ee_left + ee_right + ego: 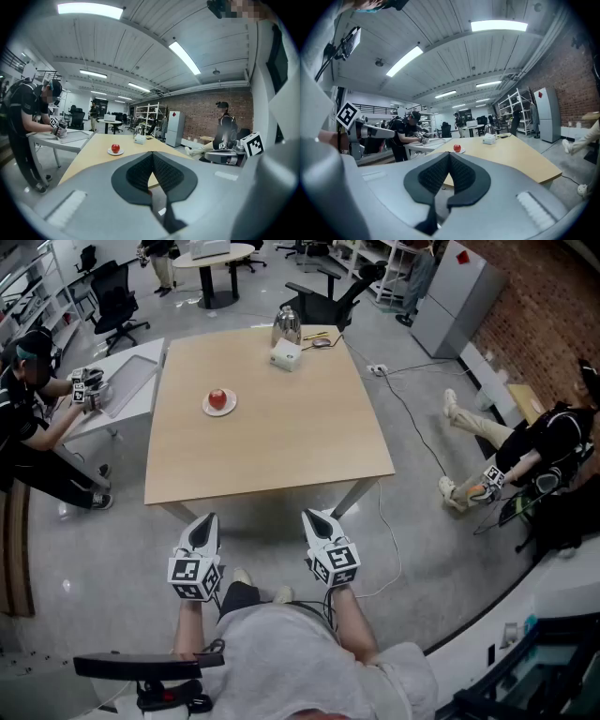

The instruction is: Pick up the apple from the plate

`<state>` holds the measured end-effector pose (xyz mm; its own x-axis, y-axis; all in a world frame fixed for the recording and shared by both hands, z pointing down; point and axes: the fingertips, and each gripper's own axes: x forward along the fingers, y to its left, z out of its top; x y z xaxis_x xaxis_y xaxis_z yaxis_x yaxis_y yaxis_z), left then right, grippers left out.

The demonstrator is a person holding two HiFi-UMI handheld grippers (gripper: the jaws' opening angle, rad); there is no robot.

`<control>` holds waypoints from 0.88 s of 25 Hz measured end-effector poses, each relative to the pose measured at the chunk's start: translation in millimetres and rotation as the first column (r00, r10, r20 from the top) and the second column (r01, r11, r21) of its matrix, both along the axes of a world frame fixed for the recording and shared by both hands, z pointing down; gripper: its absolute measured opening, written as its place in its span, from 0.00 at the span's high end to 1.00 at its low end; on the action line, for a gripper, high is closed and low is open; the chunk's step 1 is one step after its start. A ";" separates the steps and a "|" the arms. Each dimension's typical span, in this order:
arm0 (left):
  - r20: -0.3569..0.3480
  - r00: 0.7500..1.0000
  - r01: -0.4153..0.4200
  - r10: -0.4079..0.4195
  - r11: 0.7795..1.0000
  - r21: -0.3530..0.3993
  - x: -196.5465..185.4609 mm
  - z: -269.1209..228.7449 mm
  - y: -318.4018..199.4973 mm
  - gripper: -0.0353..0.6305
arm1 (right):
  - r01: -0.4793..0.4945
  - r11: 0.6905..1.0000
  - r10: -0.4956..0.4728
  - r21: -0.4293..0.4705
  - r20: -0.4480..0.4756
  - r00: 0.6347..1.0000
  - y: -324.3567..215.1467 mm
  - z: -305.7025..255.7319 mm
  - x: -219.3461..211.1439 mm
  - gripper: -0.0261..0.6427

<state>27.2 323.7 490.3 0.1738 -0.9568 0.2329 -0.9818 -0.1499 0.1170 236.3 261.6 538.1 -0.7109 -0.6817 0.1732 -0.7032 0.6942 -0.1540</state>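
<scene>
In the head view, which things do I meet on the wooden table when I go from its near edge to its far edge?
First the apple on its plate → white box → metal kettle.

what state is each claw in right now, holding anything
left claw: closed, holding nothing
right claw: closed, holding nothing

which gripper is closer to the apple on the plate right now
Left. The left gripper hangs short of the near edge of the table, almost in line with the apple. The right gripper is equally short but further off to the side.
</scene>
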 end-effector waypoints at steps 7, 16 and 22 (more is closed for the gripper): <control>0.005 1.000 -0.001 0.001 1.000 0.002 1.8 -3.5 0.3 0.92 | -0.003 1.000 0.003 -0.011 0.010 1.000 0.4 -1.7 0.6 0.95; -0.002 1.000 0.003 -0.003 1.000 0.000 4.4 -7.8 -4.9 0.92 | -0.018 0.999 0.019 -0.029 0.050 0.999 -5.3 -7.4 6.2 0.95; -0.009 1.000 0.015 -0.015 1.000 -0.025 7.6 1.3 -8.4 0.92 | 0.008 0.999 -0.007 -0.045 0.030 1.000 -7.8 1.1 6.9 0.95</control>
